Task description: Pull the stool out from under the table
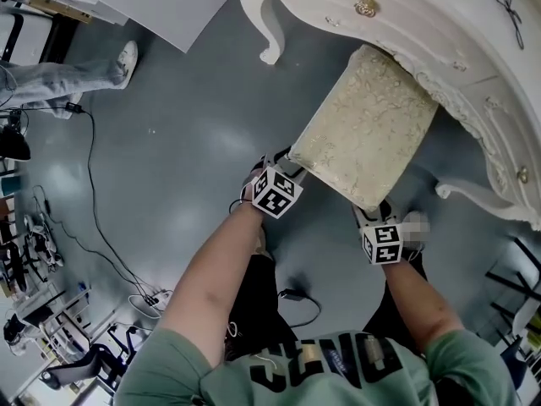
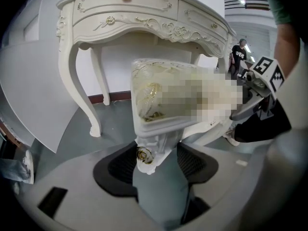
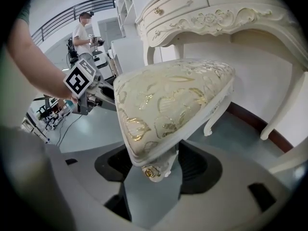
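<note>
Two grippers, one stool, one table. Between the two black pads of the left gripper (image 2: 156,161) sits the carved knee of one stool (image 2: 151,97) leg. The pads press it from both sides, so the jaws are held wide around it. A single gilt rosette (image 2: 144,154) on that knee faces out of the jaws.

The right gripper (image 3: 155,166) pinches a second corner leg the same way, its two pads tight against the wood, with one rosette (image 3: 151,172) just inside them.

Just beyond each pair of jaws rises the stool's one cream, gold-patterned cushion (image 3: 171,97). Across the seat from each gripper, the other one shows with its marker cube.

From above, the two grippers hold the stool's two near corners. That end stands out over the grey floor (image 1: 186,117), while the far end is tucked under the edge of the white table (image 1: 439,24).

Past the left jaws the table shows two curved legs and two gold drawer knobs. Farthest off stands one person in each gripper view.
</note>
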`<state>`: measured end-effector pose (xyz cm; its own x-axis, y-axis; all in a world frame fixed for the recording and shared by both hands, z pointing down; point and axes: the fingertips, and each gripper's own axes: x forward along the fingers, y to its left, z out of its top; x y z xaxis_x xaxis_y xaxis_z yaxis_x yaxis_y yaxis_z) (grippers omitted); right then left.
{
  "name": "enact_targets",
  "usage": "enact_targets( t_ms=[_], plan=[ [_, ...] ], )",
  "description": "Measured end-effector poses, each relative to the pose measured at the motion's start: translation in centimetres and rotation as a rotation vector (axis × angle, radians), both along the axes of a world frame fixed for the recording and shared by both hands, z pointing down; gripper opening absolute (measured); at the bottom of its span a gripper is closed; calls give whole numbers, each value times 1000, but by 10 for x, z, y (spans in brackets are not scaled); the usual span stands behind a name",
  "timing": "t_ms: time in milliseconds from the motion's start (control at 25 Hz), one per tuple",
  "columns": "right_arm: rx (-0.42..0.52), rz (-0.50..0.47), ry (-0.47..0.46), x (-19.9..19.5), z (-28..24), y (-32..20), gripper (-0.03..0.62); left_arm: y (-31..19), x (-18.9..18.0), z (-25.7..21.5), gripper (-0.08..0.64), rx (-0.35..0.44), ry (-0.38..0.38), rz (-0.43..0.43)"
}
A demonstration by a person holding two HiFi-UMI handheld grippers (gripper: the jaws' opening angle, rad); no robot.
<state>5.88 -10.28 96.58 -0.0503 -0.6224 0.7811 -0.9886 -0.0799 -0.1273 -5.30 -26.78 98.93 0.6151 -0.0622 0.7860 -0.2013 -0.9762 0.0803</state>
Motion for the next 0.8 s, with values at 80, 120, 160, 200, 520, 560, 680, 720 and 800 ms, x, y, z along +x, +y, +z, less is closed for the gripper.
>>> enact_targets(
  t_ms=[80, 120, 160, 200, 520, 560, 680, 720, 800],
  plan=[
    [-14, -11, 0, -11, 2, 7, 272, 8, -12, 1, 267, -2, -8, -2],
    [-24, -18, -1, -18, 2, 12, 272, 13, -20, 1, 268, -7, -13, -4],
    [-33, -25, -2, -26, 3, 17, 272, 18, -28, 1, 267, -12, -18, -7],
    [-41, -32, -3, -34, 3, 22, 272, 23, -37, 1, 268, -17, -23, -9],
    [-121, -96, -2, -75, 5, 49, 272, 52, -83, 1, 267, -48, -101, -34],
    [-130, -102, 3, -78, 7, 50, 272, 54, -87, 2, 268, -49, -109, -36],
    [-153, -122, 8, -90, 6, 52, 272, 56, -99, 2, 267, -54, -132, -31],
    [-161, -125, 8, -93, 6, 54, 272, 58, -101, 3, 267, -58, -138, -28],
    [-176, -132, 10, -94, 6, 57, 272, 62, -104, 2, 265, -73, -151, -28]
  ],
)
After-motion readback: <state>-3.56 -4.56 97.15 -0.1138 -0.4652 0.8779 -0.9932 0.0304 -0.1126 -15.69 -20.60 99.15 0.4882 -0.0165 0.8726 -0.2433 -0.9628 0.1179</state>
